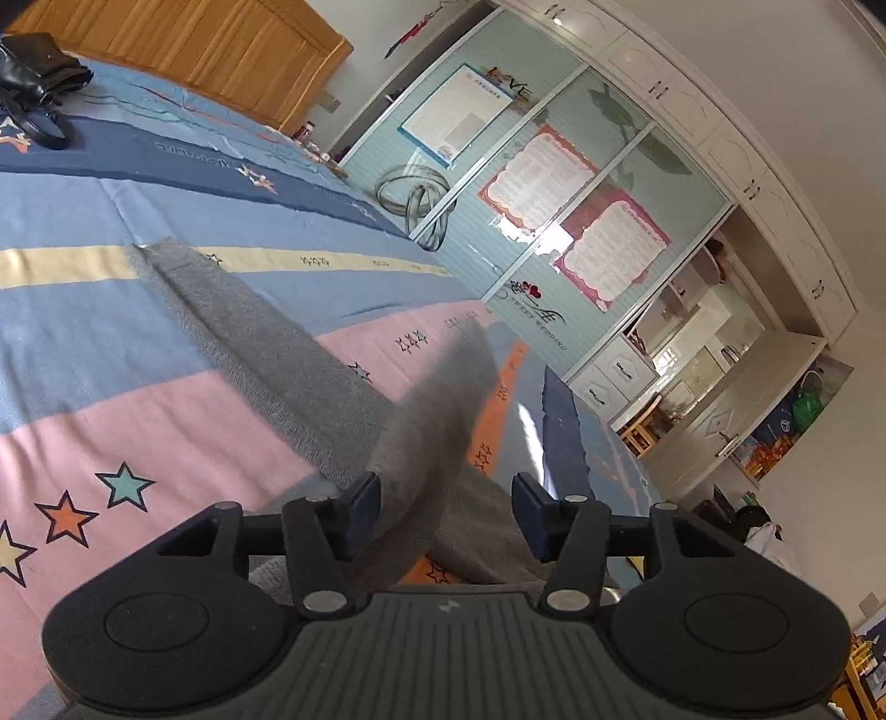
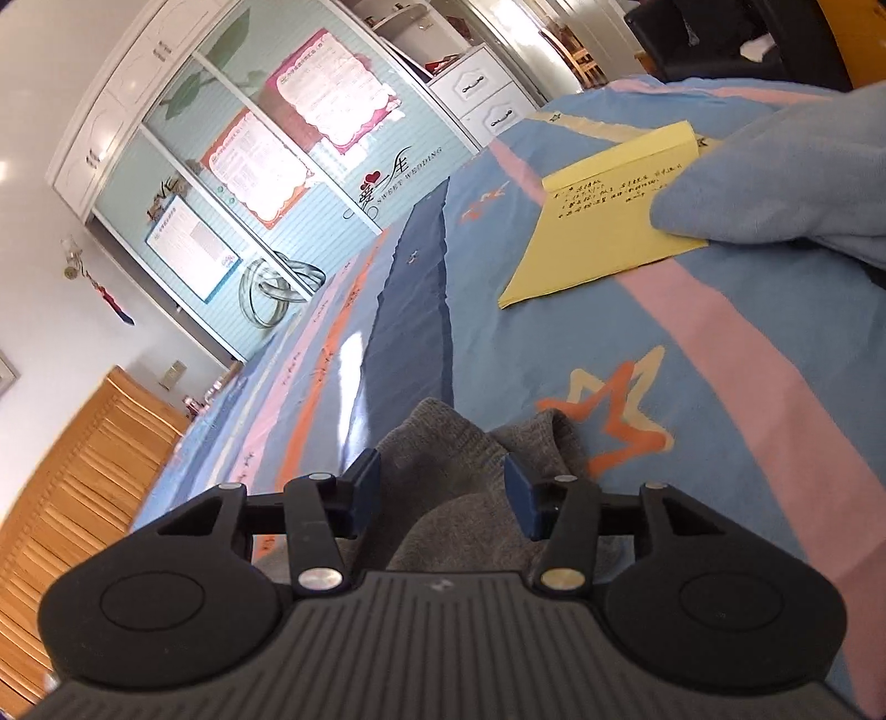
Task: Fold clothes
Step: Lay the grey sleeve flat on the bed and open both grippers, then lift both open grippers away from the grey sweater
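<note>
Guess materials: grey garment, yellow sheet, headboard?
Grey garment: looks like knit fabric, matte, fuzzy ribbed texture. Yellow sheet: likely paper, flat, crisp edges, handwriting on it. Headboard: apparently wood, orange-toned with a slight sheen and vertical panel grooves.

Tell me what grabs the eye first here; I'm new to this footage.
The striped, star-printed bedspread fills both views. In the left view a grey garment runs across it toward the open left tongs, with a blurred flap between them. In the right view a yellow sheet of handwriting lies ahead right, partly under a light blue cloth, and grey fabric bunches by the open right tongs.
</note>
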